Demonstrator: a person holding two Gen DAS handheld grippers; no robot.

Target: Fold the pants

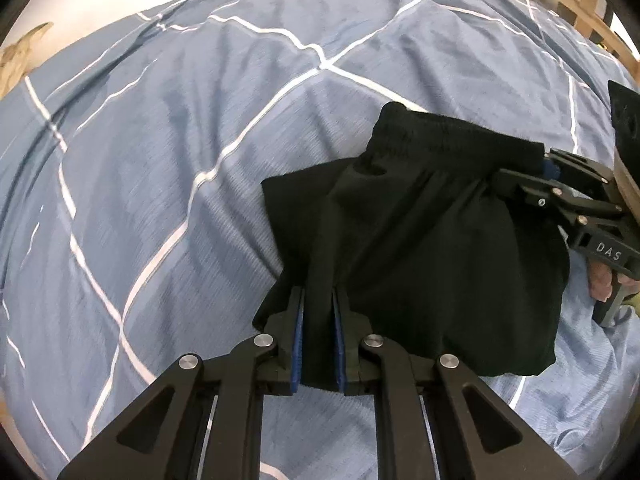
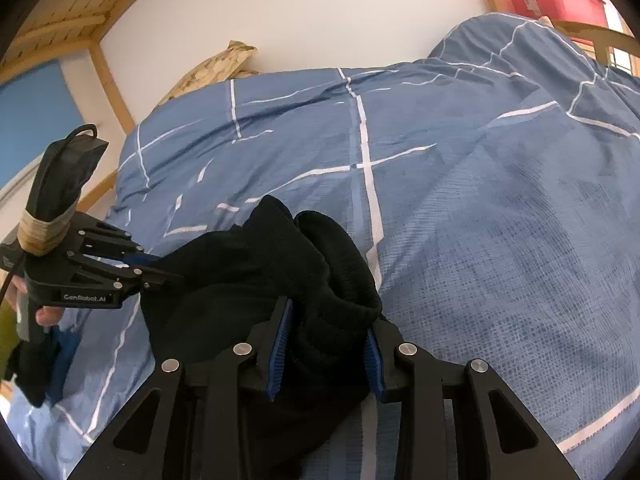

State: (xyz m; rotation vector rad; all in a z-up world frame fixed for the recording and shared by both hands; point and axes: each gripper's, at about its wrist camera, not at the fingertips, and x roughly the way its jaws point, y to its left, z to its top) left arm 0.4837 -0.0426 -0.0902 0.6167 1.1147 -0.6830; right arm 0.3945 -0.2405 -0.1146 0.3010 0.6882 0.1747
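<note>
Black pants (image 1: 420, 232) bunched on blue checked duvet (image 1: 160, 160), folded short. Waistband (image 1: 452, 136) points away from my left claw (image 1: 319, 308), toward my right claw (image 2: 326, 332). Left claw pinching fold of pants fabric. Right claw clamped on bunched waistband end.

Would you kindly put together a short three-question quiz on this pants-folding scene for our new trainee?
1. True or false: the left gripper is shut on a fold of the black pants.
2. Which part of the pants does the right gripper clamp? A) a leg hem B) the elastic waistband C) nothing
3. Fill in: the pants lie on a blue ____ with white lines.

Key: 1 true; 2 B; 3 duvet.
</note>
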